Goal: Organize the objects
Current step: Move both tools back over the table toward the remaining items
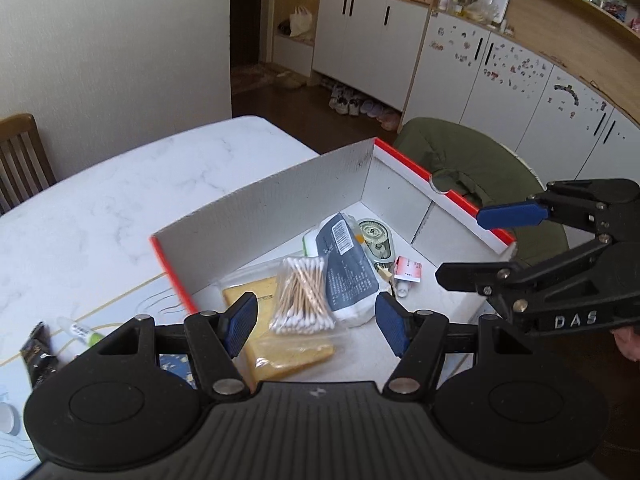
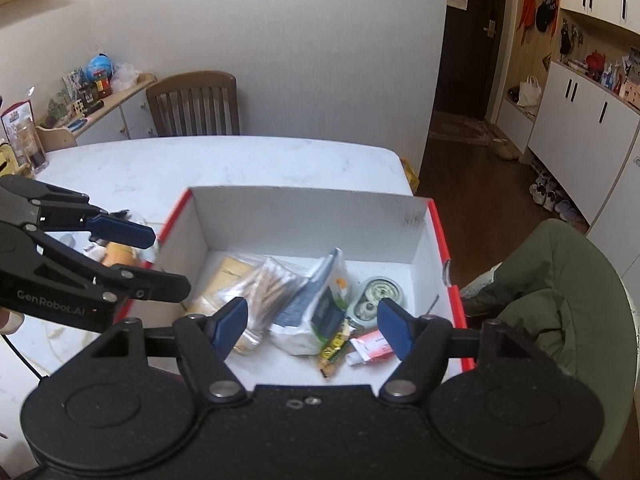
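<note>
Red-edged cardboard box (image 2: 440,236) lies lengthwise across table (image 2: 240,164), opening upward.

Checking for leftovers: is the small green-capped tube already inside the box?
No, the green-capped tube lies on the table outside the box.

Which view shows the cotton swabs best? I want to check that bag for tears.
The left wrist view: the cotton swabs lie in the open there, their whole bag visible on the box floor. In the right wrist view the swabs look blurred, and a fingertip covers the bag's near end.
</note>
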The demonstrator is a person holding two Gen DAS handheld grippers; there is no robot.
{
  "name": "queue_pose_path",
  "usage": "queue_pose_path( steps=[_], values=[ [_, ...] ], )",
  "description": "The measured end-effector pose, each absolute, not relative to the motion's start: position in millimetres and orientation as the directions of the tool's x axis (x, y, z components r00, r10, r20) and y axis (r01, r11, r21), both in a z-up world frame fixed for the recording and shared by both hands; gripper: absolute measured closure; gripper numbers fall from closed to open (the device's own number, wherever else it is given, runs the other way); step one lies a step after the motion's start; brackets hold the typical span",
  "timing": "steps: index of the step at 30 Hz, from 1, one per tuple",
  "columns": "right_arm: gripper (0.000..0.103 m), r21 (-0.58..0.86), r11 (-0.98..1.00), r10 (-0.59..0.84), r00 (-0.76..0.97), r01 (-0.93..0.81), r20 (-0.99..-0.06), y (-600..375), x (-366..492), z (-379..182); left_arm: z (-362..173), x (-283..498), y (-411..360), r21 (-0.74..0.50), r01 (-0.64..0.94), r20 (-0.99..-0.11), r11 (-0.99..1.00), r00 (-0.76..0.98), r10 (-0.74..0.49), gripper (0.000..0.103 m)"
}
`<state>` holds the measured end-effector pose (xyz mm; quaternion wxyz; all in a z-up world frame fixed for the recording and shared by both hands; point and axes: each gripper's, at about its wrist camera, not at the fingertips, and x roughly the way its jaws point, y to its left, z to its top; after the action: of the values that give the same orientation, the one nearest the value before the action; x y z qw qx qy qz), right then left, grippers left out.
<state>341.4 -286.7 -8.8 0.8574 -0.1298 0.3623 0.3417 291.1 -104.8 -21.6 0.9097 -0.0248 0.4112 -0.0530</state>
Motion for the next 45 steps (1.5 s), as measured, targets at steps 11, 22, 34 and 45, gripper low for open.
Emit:
queue_pose_path(
  steps=[11, 22, 34, 45],
  values=[
    [0.022, 0.041, 0.734, 0.515, 0.515, -0.678, -0.685, -251, 299, 6, -5, 238, -57, -0.138, 0.045, -0.702, 0.989, 0.7, -0.129, 0.024],
    [0.019, 0.058, 0.738, 0.528, 0.521, -0.673, -0.671, -194, 252, 2, -5, 188, 2, -0.177, -0.018, -0.691, 0.984, 0.715, -0.111, 0.019],
    [0.018, 0.086, 0.713, 0.54, 0.466, -0.696, -0.701, -134, 214, -12, -22, 138, 70, -0.207, -0.093, -0.689, 0.974, 0.72, -0.078, 0.003],
    [0.018, 0.06, 0.701, 0.495, 0.424, -0.711, -0.759, -89, 207, -45, -48, 113, 127, -0.18, -0.156, -0.678, 0.971, 0.735, -0.008, 0.0]
  ],
)
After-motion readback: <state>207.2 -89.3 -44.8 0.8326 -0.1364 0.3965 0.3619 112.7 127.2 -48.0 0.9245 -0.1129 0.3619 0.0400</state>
